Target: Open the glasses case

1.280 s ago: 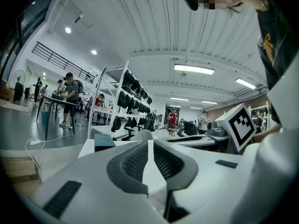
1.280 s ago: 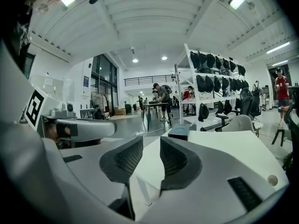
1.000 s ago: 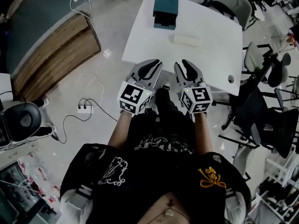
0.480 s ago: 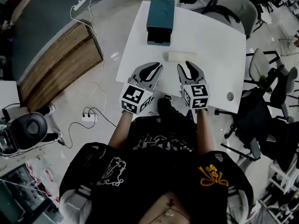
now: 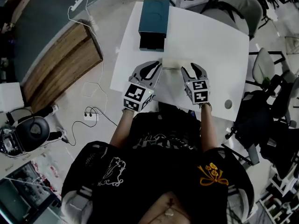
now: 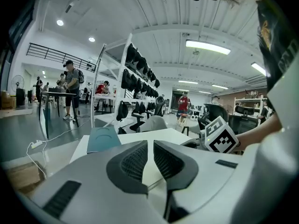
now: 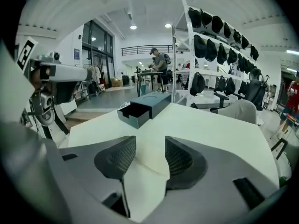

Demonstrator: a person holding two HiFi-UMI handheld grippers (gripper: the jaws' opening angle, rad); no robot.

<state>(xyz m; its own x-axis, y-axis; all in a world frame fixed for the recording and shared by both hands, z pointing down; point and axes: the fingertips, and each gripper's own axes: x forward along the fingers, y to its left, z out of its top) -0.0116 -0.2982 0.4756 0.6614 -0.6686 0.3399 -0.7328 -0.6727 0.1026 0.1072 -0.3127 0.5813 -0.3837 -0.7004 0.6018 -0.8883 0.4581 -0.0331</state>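
Cream case [image 5: 176, 62] lies crosswise just nearer than the teal box [image 5: 153, 17], both claws equally close. Left gripper [image 5: 153, 65] is pressed together. Right gripper [image 5: 193, 67] has just been opening, with the case's end ungripped ahead.

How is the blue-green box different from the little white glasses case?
The teal box is dark and bigger; the glasses case is pale cream and smaller. The box's drawer is slid partly out; the case looks closed. Both lie on the white table.
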